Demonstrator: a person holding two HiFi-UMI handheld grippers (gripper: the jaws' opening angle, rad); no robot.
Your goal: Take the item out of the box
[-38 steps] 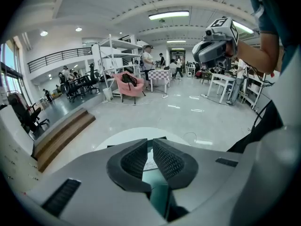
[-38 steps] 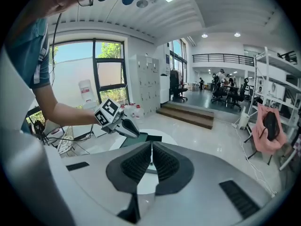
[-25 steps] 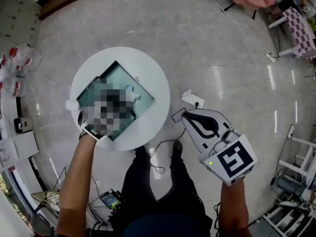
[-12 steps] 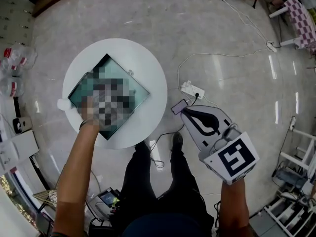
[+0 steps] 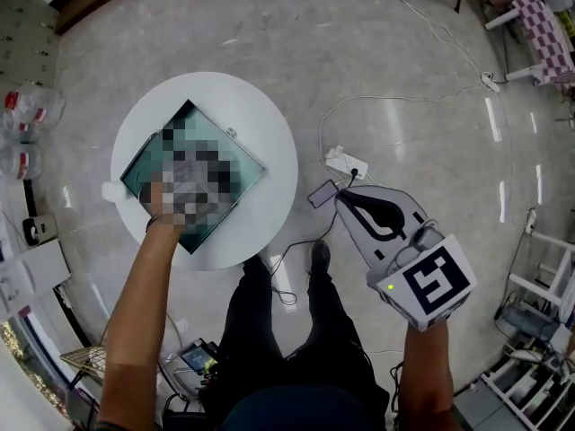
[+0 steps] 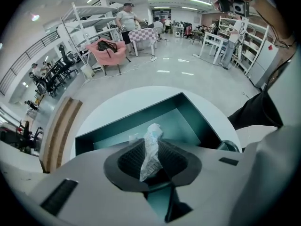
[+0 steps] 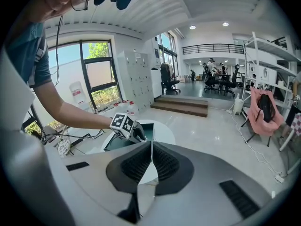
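White packet (image 6: 153,134) sits pinched in the left gripper's (image 6: 150,146) just-closed fingers (image 6: 129,159).

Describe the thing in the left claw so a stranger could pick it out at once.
Find the round white table; on it sits an open teal box. Inside, the left claw, whose jaws have just been closing, pinches a crinkly whitish packet. It stands upright in the grip, unlike the smaller pale scrap low in the box beside it.
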